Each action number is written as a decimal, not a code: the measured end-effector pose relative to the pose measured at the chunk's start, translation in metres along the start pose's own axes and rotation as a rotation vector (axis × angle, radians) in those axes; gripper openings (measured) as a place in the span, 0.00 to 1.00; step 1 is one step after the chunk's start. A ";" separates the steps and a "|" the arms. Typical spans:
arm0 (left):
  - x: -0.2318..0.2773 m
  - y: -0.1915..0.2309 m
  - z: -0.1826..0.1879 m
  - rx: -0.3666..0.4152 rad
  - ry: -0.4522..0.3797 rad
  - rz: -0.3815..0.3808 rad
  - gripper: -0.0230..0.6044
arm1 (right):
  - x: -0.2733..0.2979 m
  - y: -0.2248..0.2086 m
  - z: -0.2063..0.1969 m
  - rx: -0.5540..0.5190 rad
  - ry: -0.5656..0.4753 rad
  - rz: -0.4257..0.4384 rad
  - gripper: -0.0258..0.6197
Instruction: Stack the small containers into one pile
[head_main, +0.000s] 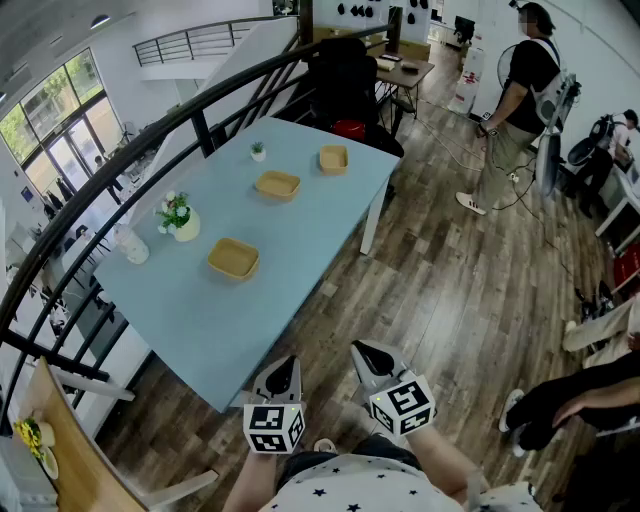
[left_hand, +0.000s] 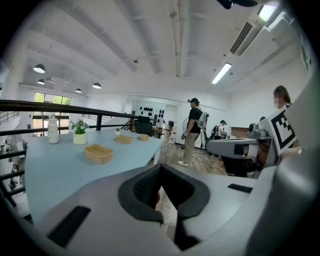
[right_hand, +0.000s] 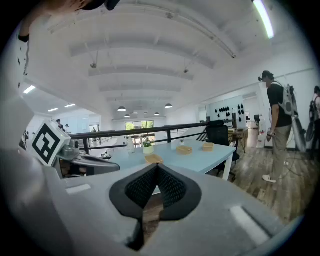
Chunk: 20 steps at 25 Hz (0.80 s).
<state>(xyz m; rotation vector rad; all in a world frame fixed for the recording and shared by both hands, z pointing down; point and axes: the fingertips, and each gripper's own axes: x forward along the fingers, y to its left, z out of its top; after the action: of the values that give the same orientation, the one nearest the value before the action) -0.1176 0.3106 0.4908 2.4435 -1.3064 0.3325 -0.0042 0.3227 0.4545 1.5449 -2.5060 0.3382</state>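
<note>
Three shallow tan containers lie apart on the light blue table: a near one, a middle one and a smaller far one. Both grippers hover over the wooden floor, short of the table's near corner. My left gripper is shut with nothing in it, and so is my right gripper. The left gripper view shows its jaws pressed together, with the near container far ahead. In the right gripper view, my right gripper has the containers lying beyond its joined jaws.
A white pot of flowers, a white bottle and a tiny plant pot stand along the table's left side. A black railing runs behind it. A person stands at the far right; a black chair is at the table's far end.
</note>
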 end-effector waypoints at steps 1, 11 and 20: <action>-0.009 -0.002 0.003 -0.005 -0.014 0.008 0.04 | -0.009 0.006 0.001 -0.007 -0.005 -0.004 0.05; -0.074 -0.042 -0.001 -0.031 -0.068 0.021 0.04 | -0.092 0.035 -0.018 0.041 -0.035 -0.030 0.05; -0.113 -0.041 -0.013 -0.036 -0.077 0.022 0.04 | -0.104 0.075 -0.021 0.038 -0.045 0.011 0.05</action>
<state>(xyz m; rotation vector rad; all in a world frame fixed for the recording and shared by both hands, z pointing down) -0.1458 0.4222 0.4540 2.4358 -1.3592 0.2201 -0.0244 0.4500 0.4391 1.5703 -2.5581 0.3585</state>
